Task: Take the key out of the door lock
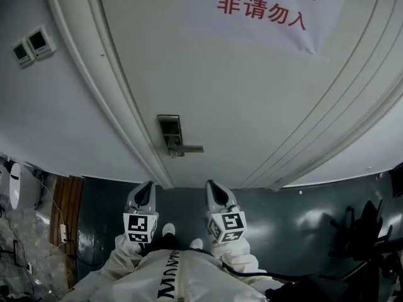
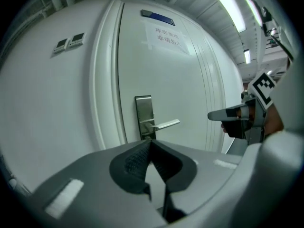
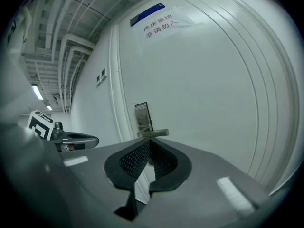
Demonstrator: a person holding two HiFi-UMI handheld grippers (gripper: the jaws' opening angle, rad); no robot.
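Note:
A white door (image 1: 252, 99) carries a steel lock plate (image 1: 169, 129) with a lever handle (image 1: 187, 148) pointing right. No key can be made out at this distance. My left gripper (image 1: 147, 189) and right gripper (image 1: 211, 187) are side by side in front of the door, below the lock and apart from it. Both are shut with nothing between the pads. In the left gripper view, the lock plate (image 2: 144, 112) and handle (image 2: 164, 124) stand just above the closed tips of the left gripper (image 2: 151, 141). The right gripper view has the plate (image 3: 142, 116) and handle (image 3: 154, 133) above the tips of the right gripper (image 3: 149, 139).
A paper notice with red characters (image 1: 267, 8) hangs high on the door. Two wall switches (image 1: 31, 45) sit left of the moulded door frame (image 1: 94, 87). Cables and clutter (image 1: 25, 244) lie at the lower left, and a dark object (image 1: 365, 231) is on the floor at the right.

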